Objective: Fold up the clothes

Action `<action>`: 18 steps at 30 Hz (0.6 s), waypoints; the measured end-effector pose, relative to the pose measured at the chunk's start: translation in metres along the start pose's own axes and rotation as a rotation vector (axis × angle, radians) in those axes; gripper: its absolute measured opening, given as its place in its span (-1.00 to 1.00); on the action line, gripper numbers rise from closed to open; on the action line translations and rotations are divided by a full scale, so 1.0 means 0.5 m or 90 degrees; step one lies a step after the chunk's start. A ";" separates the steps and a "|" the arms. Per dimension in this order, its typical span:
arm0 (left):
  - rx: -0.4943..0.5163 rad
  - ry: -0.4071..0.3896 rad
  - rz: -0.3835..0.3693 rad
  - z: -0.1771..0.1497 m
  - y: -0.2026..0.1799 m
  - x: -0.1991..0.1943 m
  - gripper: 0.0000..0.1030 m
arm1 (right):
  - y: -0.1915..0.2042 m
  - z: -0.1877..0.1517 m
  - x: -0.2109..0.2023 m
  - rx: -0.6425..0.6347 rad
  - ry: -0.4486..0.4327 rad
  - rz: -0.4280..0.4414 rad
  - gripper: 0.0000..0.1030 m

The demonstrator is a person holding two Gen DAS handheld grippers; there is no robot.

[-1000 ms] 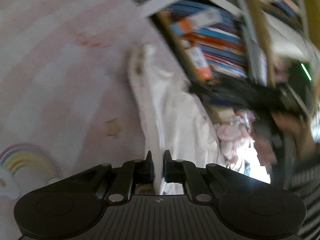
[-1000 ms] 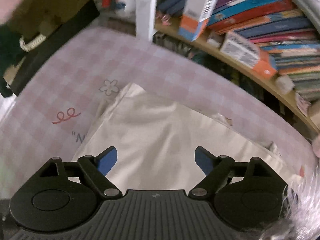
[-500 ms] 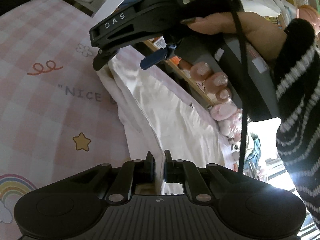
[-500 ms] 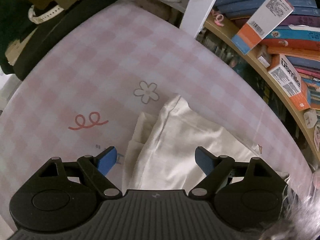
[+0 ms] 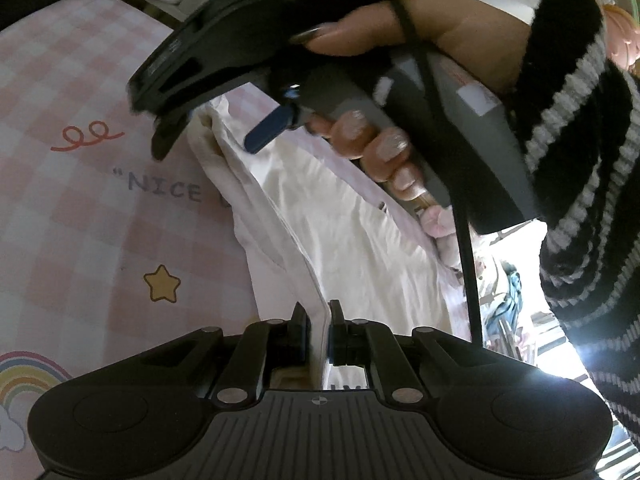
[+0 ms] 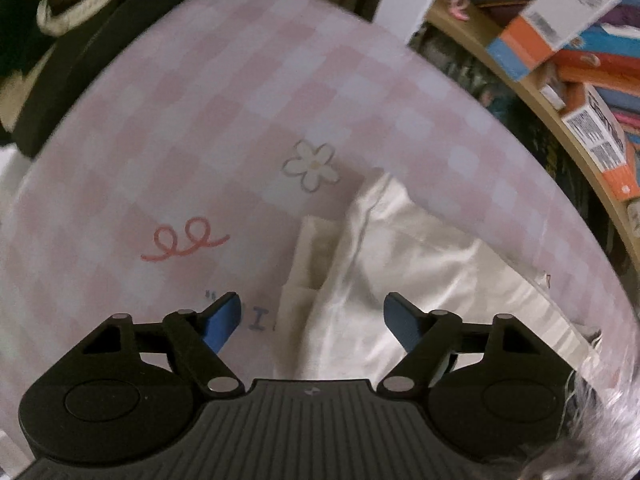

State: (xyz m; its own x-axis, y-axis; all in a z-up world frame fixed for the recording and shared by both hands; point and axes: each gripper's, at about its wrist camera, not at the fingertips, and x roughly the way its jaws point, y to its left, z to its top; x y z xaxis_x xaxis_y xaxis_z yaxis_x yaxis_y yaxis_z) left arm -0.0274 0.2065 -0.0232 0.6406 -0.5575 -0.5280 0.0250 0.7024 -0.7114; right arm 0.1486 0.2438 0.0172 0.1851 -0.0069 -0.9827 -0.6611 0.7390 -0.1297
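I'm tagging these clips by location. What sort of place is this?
Probably a home room, perhaps a child's bedroom or playroom: a pink checked cloth printed with a flower, a shelf crammed with books, and a white garment laid out for folding.

Pink checked surface [image 6: 248,92], perhaps mat; cream garment [image 6: 400,280] lying folded on it
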 end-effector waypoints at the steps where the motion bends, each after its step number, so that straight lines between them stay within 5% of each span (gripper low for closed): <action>1: 0.004 0.001 0.000 0.000 -0.002 0.000 -0.84 | 0.007 -0.001 0.004 -0.009 0.004 -0.008 0.44; 6: 0.016 0.006 0.001 -0.003 -0.007 -0.002 -0.84 | 0.002 -0.010 0.014 -0.013 0.016 -0.016 0.31; 8: 0.019 0.006 0.002 -0.005 -0.007 -0.004 -0.84 | -0.008 -0.015 0.017 -0.007 0.022 -0.022 0.03; 10: 0.022 0.007 0.001 -0.007 -0.008 -0.007 -0.84 | -0.021 -0.021 0.020 0.003 0.030 -0.022 -0.60; 13: 0.039 0.003 0.004 -0.012 -0.014 -0.015 -0.84 | -0.046 -0.033 0.003 0.015 0.018 -0.002 -0.81; 18: 0.098 -0.010 0.006 -0.013 -0.046 -0.032 -0.85 | -0.096 -0.054 -0.046 0.030 -0.017 0.029 -0.86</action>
State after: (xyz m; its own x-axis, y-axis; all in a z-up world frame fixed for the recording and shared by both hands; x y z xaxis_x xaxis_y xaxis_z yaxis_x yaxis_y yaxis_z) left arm -0.0435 0.1963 -0.0014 0.6535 -0.5443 -0.5260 0.1356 0.7678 -0.6262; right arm 0.1564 0.1901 0.0423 0.1762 0.0449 -0.9833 -0.6346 0.7689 -0.0786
